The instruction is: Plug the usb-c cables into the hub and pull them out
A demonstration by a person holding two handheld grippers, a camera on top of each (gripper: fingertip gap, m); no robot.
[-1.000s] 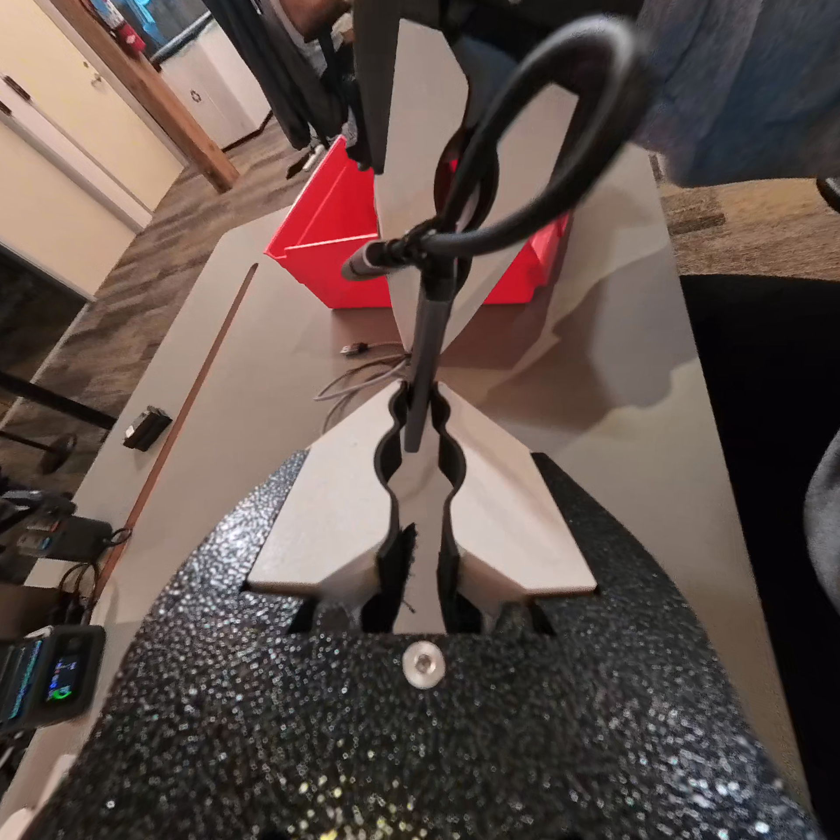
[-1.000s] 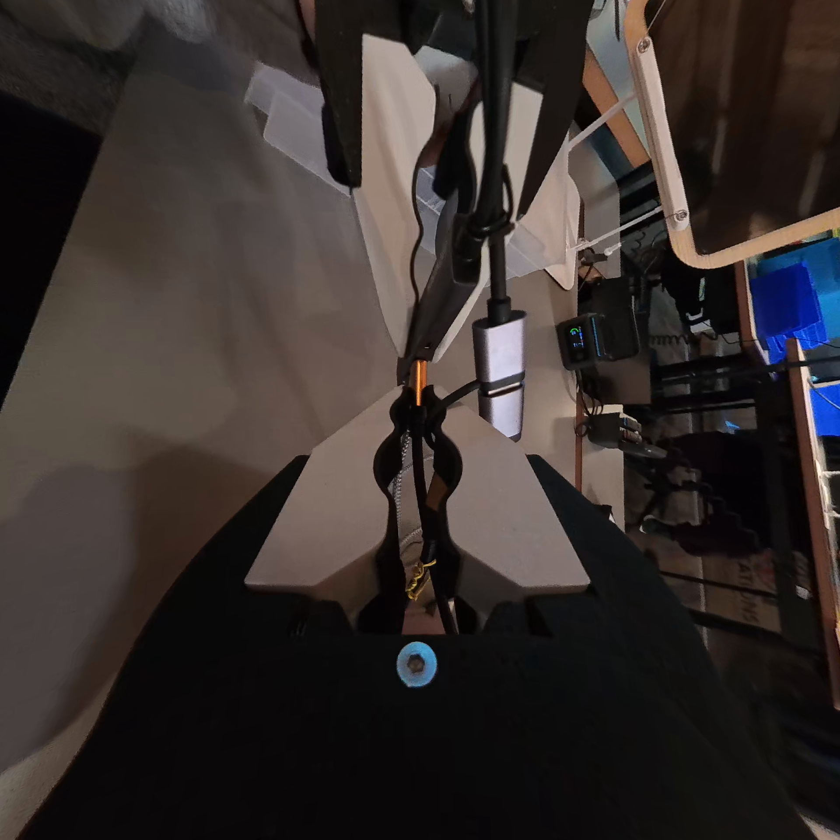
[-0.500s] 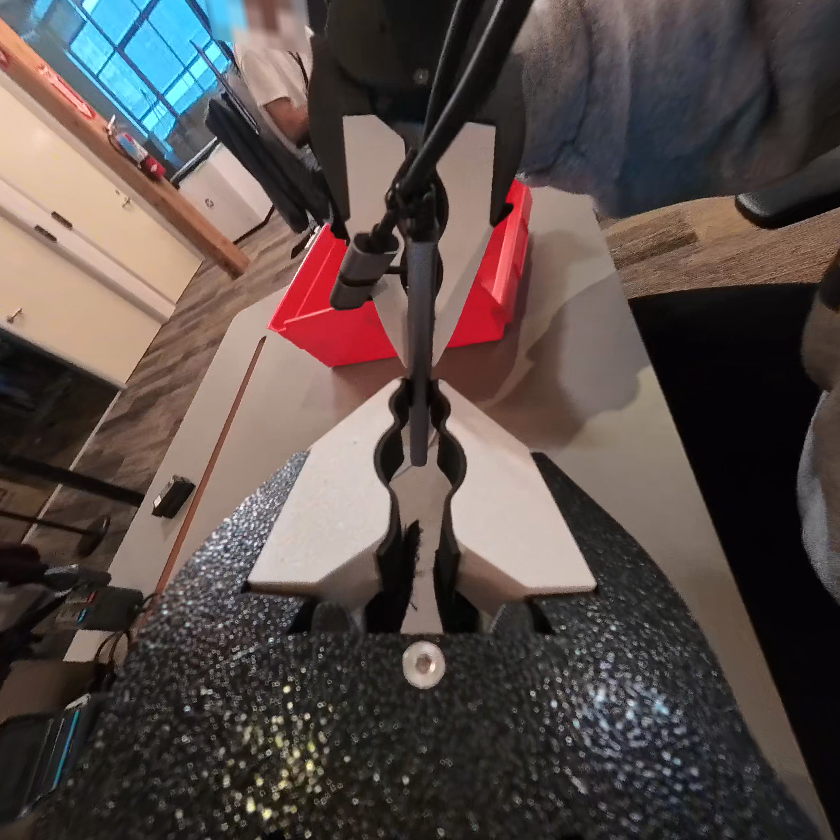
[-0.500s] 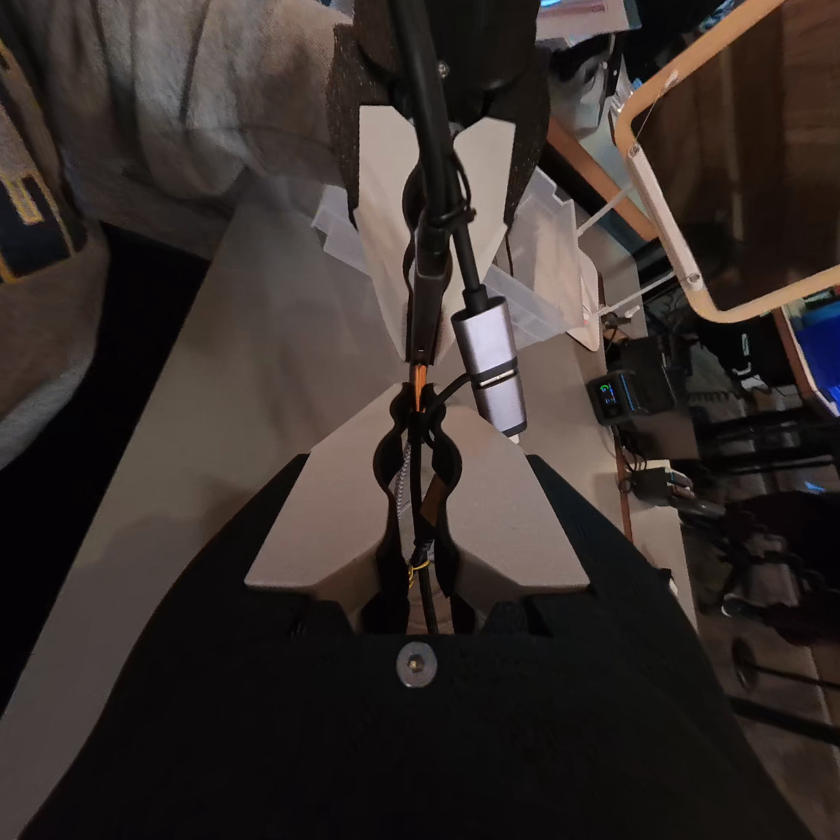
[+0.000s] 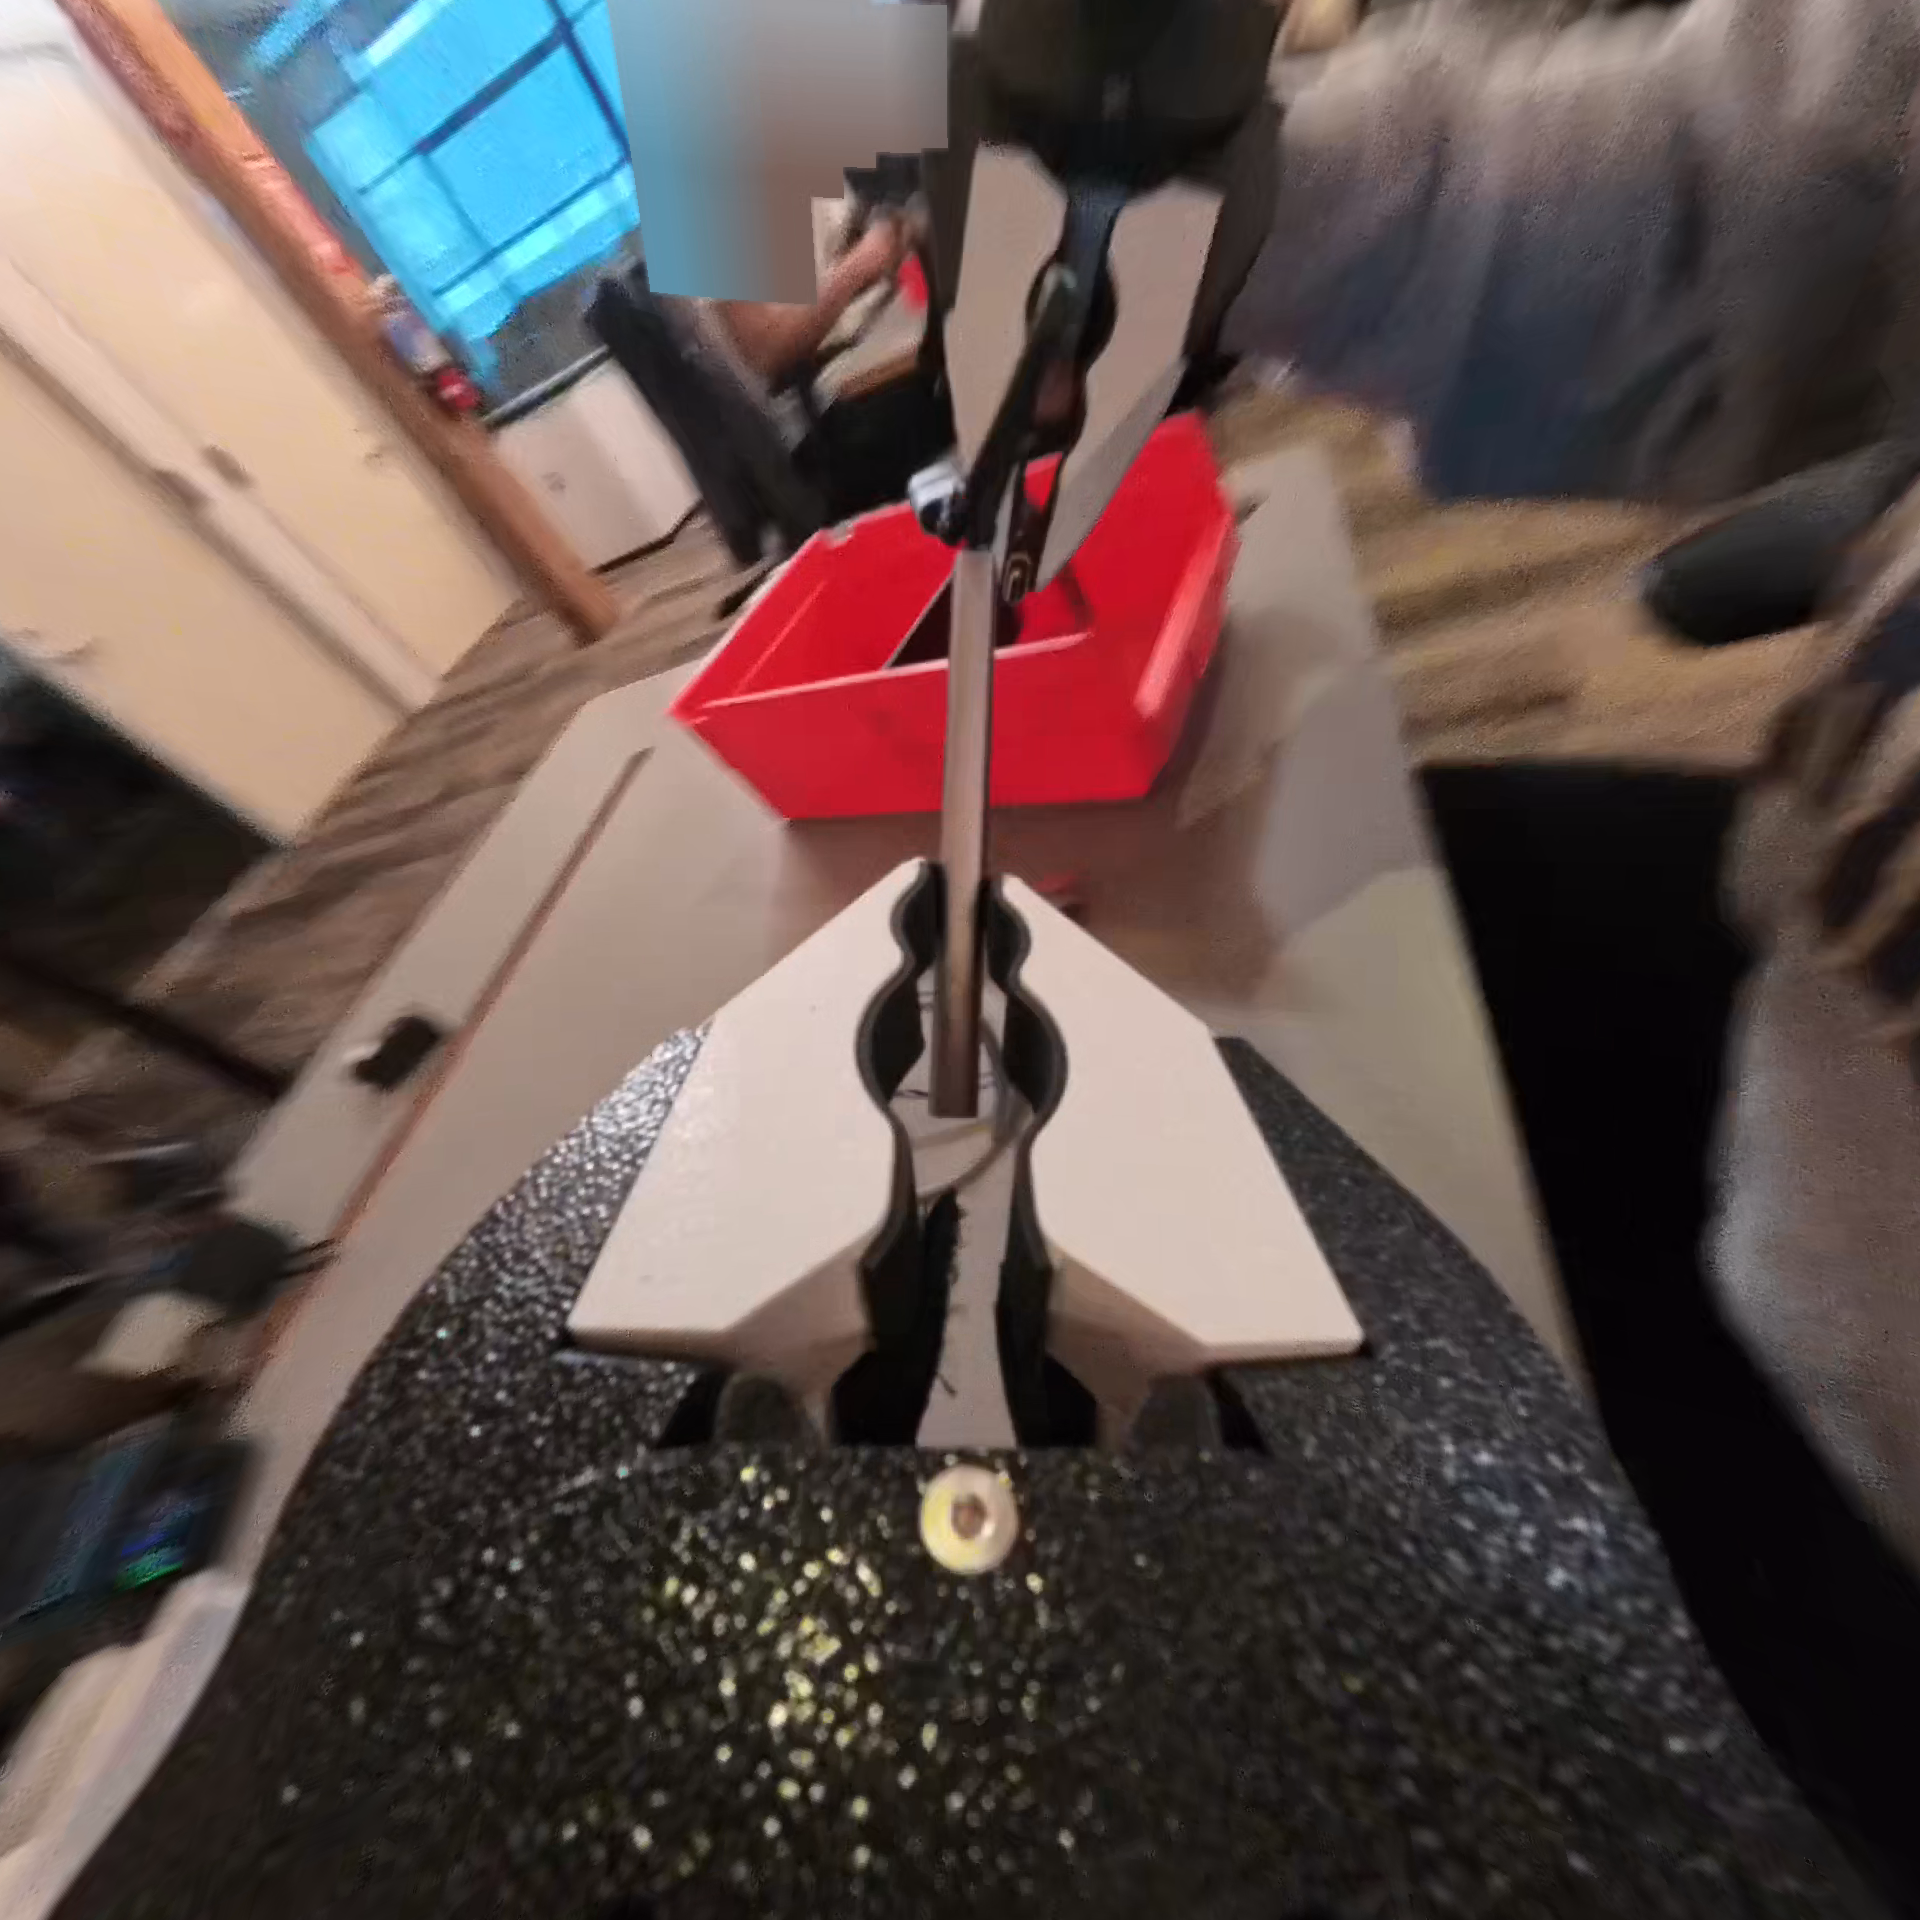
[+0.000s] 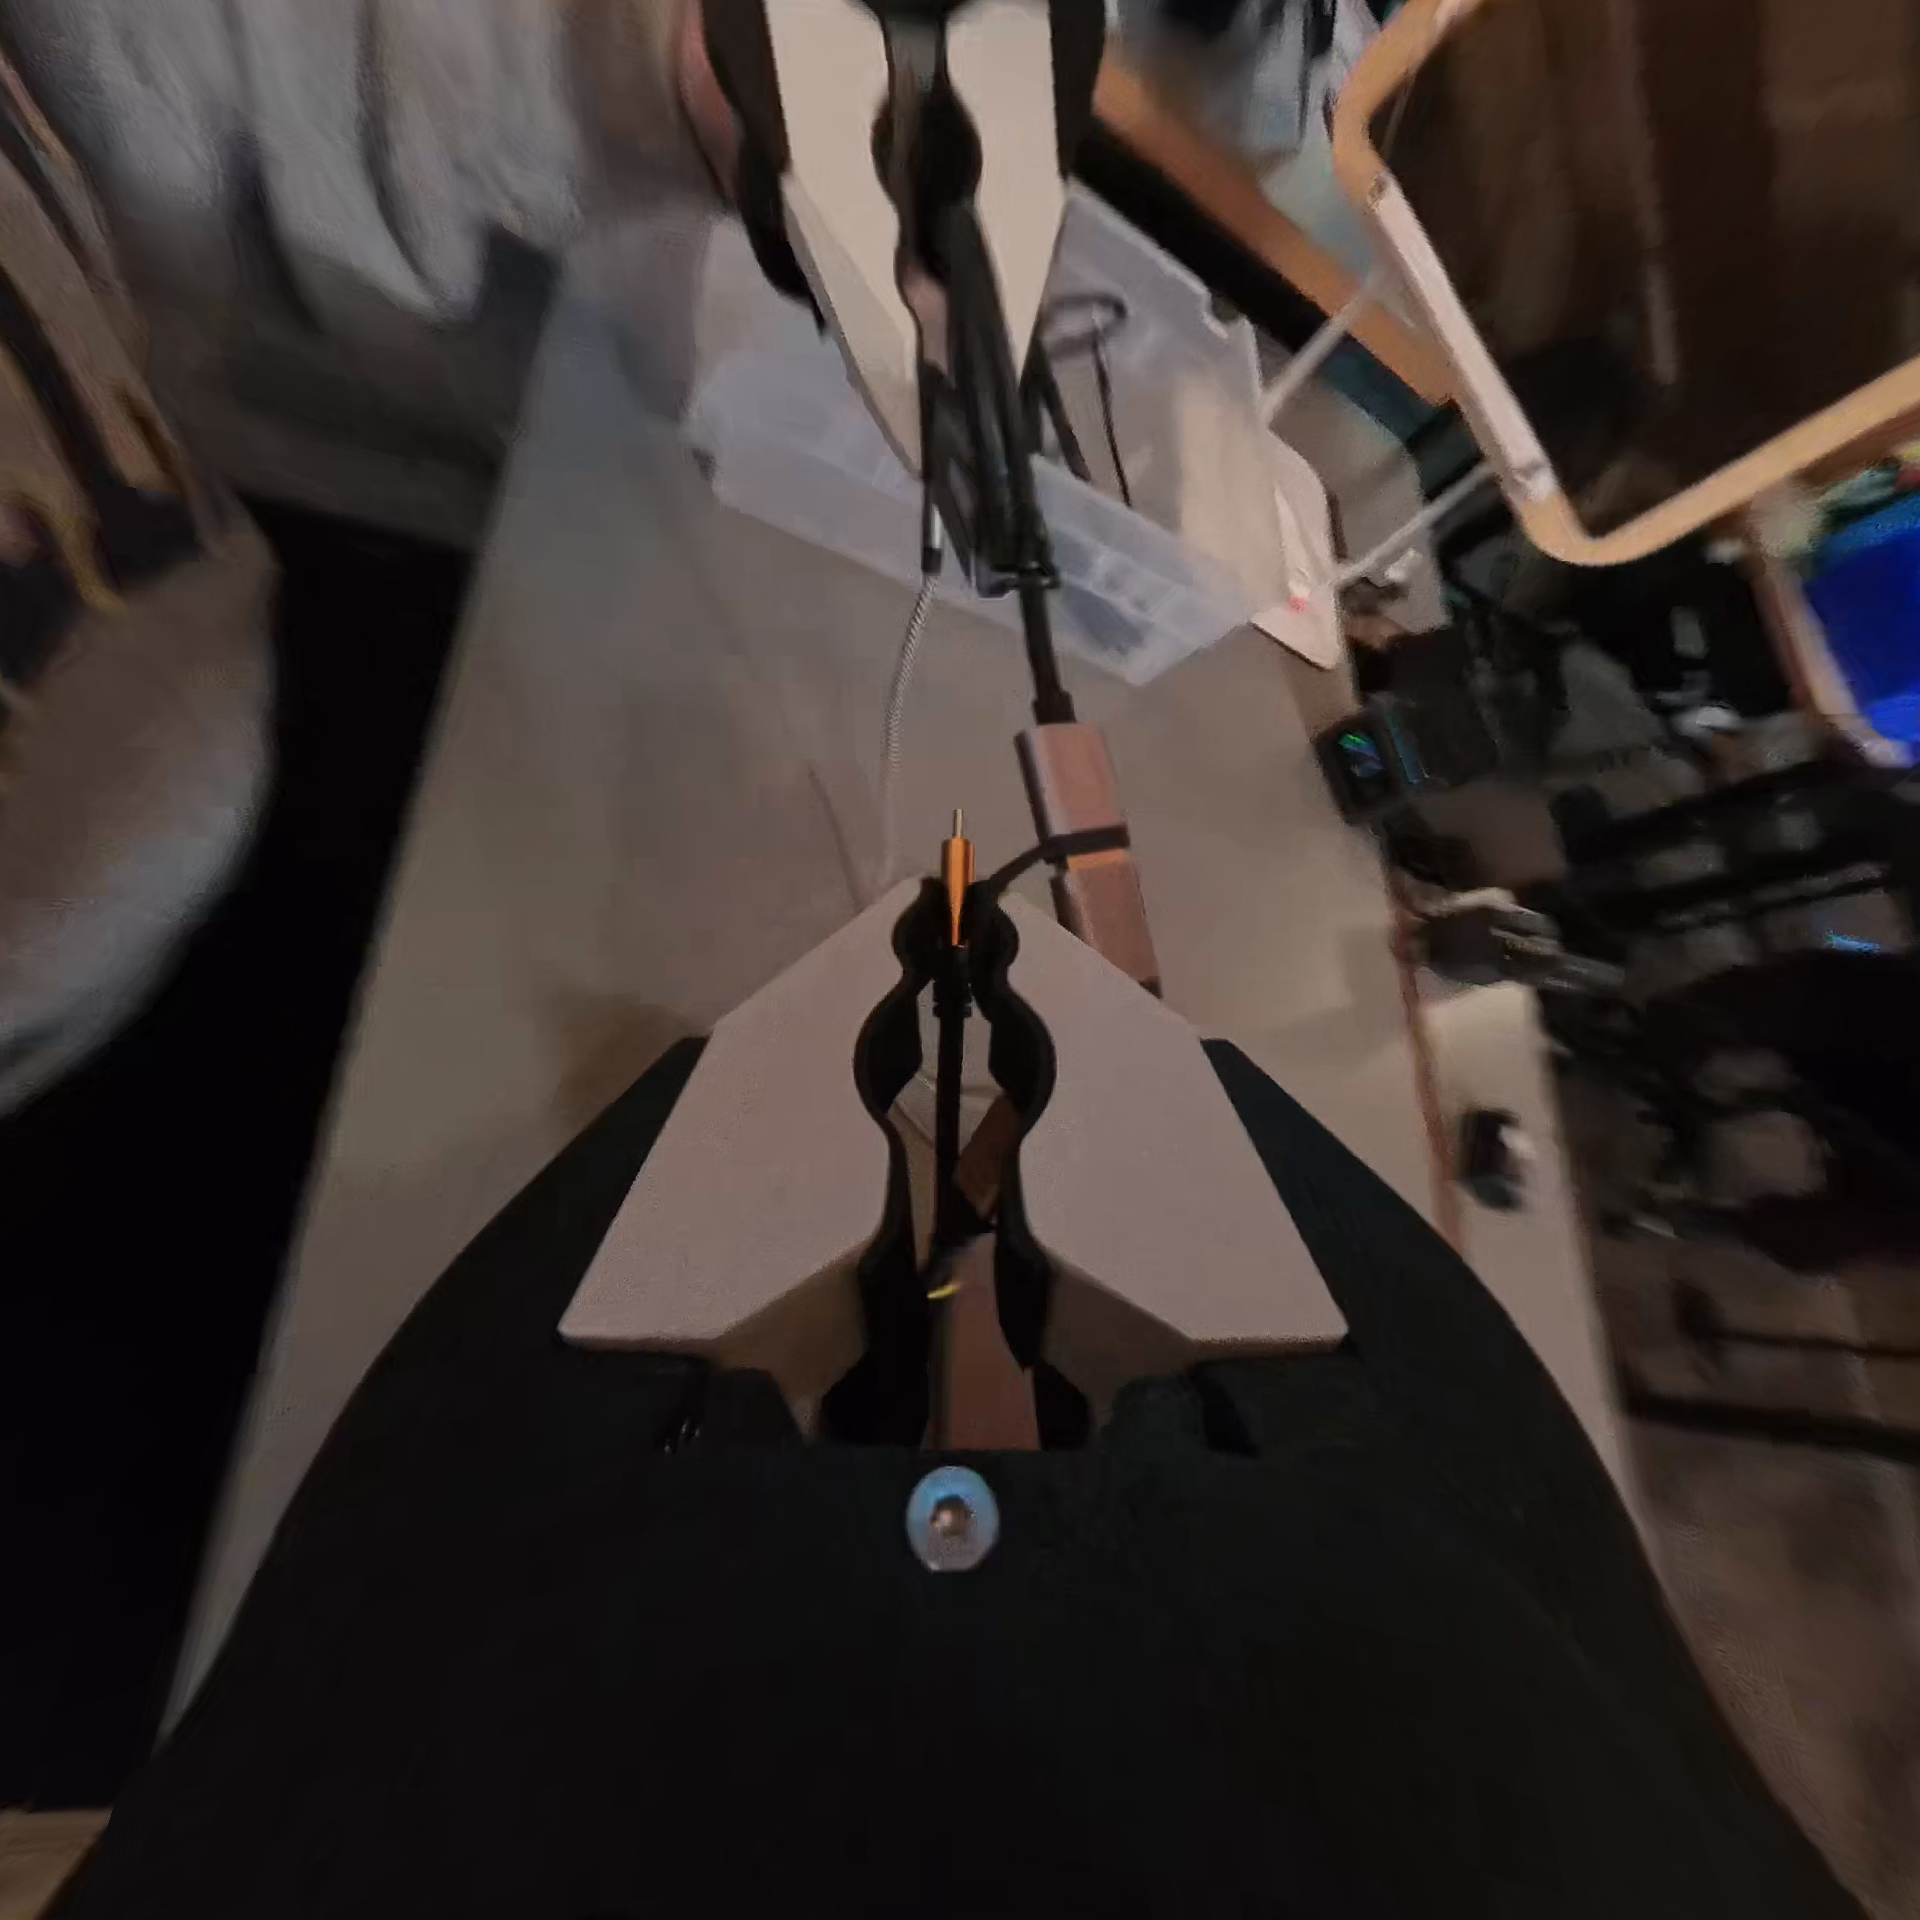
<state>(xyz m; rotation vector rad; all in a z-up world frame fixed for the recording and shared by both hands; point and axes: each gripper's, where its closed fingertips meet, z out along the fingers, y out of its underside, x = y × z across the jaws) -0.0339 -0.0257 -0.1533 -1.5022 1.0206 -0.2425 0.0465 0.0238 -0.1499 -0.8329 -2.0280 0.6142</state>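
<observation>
The thin grey hub [image 5: 961, 831] stands edge-on, clamped between the pads of the left gripper [image 5: 961, 894] above the desk [image 5: 623, 935], and its far end reaches toward the right gripper [image 5: 1039, 488]. The right gripper [image 6: 956, 904] pinches a usb-c cable [image 6: 948, 1091] by its orange plug [image 6: 955, 883], whose metal tip is bare and apart from the hub. A red bin [image 5: 935, 727] sits on the desk behind the hub, and a clear plastic box [image 6: 1091, 540] lies farther along the desk.
</observation>
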